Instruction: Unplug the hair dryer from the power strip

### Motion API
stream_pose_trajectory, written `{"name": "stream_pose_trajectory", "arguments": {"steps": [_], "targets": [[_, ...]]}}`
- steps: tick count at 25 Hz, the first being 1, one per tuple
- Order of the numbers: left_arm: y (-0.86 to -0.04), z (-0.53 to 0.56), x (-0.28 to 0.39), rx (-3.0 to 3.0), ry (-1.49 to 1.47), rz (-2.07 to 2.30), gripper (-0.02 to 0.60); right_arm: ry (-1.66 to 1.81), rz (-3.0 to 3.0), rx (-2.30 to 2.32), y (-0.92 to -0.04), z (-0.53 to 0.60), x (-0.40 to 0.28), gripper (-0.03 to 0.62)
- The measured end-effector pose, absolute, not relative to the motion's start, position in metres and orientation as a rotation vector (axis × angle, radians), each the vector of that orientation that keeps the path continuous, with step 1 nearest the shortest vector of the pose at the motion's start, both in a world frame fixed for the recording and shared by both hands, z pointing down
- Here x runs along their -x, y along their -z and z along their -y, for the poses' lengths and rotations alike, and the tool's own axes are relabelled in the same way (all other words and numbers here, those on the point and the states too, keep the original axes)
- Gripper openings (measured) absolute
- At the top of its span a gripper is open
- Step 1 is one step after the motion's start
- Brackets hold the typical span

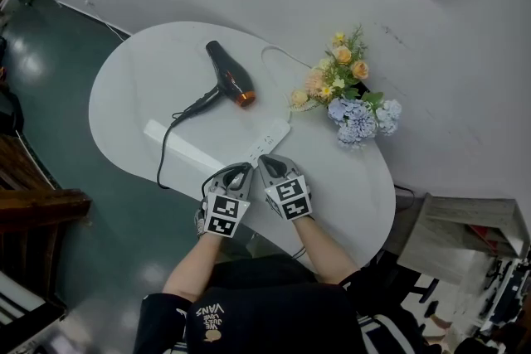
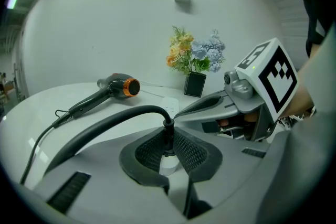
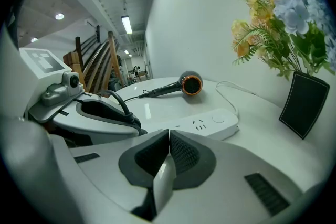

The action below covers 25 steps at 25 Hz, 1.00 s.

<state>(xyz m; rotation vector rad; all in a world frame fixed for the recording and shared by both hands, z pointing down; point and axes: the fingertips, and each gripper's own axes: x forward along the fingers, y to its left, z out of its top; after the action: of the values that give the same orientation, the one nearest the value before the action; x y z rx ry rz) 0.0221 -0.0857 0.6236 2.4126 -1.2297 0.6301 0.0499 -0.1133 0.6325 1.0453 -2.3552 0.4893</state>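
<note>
- Forward and downward both hands pointed their grippers, side by side at the near edge of the white table (image 1: 133, 95), with the forearms reaching in from the bottom of the head view.
- The left gripper (image 1: 236, 172) had its jaws clamped on the black plug (image 2: 168, 131). The cord (image 1: 164, 141) arched out of them to the left.
- The right gripper (image 1: 265, 164) sat just beside it, its jaws pressed together with nothing between them.
- Only the head view showed the cord's whole run, dipping past the table's edge and back up to the hair dryer (image 1: 228, 79).
- Only the right gripper view showed the sockets and round button on the white power strip (image 3: 210, 123). No view showed whether the plug still sat in it.
- The hair dryer was black with an orange ring at its nozzle. It lay on its side on the far part of the table, well apart from both grippers, with flowers (image 1: 344, 91) to its right.
</note>
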Motion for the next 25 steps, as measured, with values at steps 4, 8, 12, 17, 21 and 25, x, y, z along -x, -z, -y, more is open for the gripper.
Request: {"name": "stream_pose_trajectory", "arguments": {"steps": [4, 8, 12, 17, 21, 25], "targets": [[-0.6228, 0.0874, -0.0203, -2.376, -0.591, 1.205, 0.060, -0.460, 2.351, -1.038, -0.6317, 0.1140, -0.0487, 0.044], [-0.6210, 0.0850, -0.0231, -2.473, -0.693, 1.190, 0.058, -0.535, 2.363, -1.056, -0.6337, 0.1140, -0.0496, 0.044], [-0.6215, 0.0840, -0.0252, -2.523, -0.757, 1.181, 0.058, -0.609, 2.363, -1.078, -0.6345, 0.1152, -0.0509, 0.044], [-0.6224, 0.0843, -0.0261, -2.522, -0.759, 1.178, 0.058, -0.639, 2.358, -1.083, -0.6348, 0.1157, -0.0520, 0.044], [-0.6222, 0.0849, -0.0244, -2.493, -0.751, 1.156, 0.058, -0.473, 2.330, -1.026, -0.6329, 0.1136, -0.0472, 0.044], [-0.6213, 0.0839, -0.0244, -2.494, -0.788, 1.140, 0.058, -0.400, 2.306, -1.003, -0.6345, 0.1108, -0.0452, 0.044]]}}
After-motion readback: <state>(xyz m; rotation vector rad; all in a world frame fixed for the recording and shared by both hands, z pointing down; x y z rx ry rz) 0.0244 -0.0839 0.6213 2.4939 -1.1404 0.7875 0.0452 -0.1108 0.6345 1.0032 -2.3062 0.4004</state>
